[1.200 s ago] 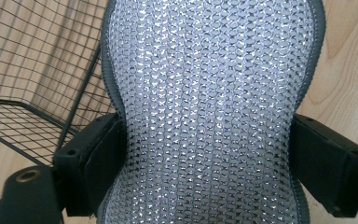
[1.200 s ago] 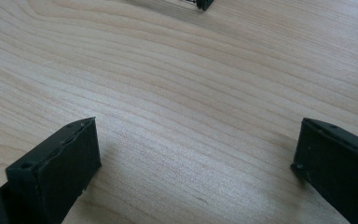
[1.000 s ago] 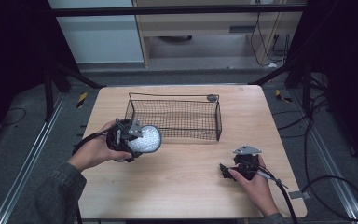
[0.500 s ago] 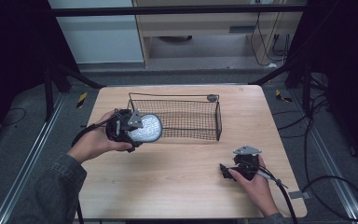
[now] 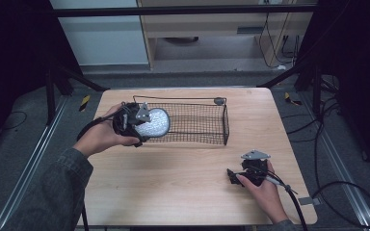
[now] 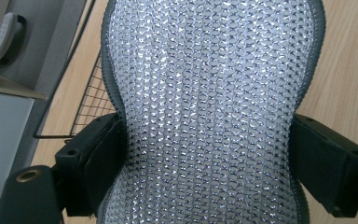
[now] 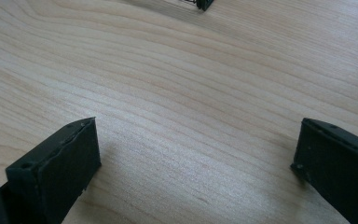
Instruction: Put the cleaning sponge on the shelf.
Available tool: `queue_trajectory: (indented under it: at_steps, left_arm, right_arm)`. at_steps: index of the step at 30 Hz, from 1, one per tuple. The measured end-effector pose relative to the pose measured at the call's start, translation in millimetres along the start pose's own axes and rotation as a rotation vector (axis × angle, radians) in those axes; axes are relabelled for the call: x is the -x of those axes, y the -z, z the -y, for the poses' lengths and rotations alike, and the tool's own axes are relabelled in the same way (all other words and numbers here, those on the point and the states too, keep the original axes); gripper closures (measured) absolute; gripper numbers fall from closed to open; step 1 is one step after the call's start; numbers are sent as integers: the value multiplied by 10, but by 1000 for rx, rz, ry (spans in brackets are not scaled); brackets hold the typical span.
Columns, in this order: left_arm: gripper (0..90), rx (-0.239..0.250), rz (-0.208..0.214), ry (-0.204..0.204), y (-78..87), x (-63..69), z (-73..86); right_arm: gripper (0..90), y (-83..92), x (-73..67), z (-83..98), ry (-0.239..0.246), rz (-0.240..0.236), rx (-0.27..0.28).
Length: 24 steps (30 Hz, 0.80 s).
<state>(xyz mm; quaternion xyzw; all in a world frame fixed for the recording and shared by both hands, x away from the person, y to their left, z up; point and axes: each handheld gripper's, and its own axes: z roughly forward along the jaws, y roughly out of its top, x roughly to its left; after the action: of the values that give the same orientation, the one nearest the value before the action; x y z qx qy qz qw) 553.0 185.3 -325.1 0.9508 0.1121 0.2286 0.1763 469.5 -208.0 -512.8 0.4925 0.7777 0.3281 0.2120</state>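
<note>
Left gripper (image 5: 144, 126) fingers are clamping a silver mesh pad (image 5: 152, 122) at the wire basket's (image 5: 200, 122) left end. Right gripper (image 5: 234, 176) is resting on bench (image 5: 183, 183), fingers spread wide, empty.

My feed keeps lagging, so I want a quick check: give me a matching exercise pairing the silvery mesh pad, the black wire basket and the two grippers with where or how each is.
Things:
1. silvery mesh pad
2. black wire basket
3. left gripper
4. right gripper

States:
A. open, low over bare wooden table
B. stands at the table's far side
C. clamped between two jaws
D. shut, at the basket's left end

Pairs: 1-C, 2-B, 3-D, 4-A
</note>
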Motion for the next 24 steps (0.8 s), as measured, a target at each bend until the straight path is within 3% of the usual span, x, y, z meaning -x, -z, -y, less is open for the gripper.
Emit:
queue_trajectory:
  at_steps: [12, 24]
  left_arm:
    - [134, -13, -24, 15, 5, -320, -57]
    - [134, -17, -35, -2, -11, -335, -125]
  right_arm:
    - [5, 0, -2, 6, 0, -1, 4]
    - [5, 0, -4, 6, -1, 0, 4]
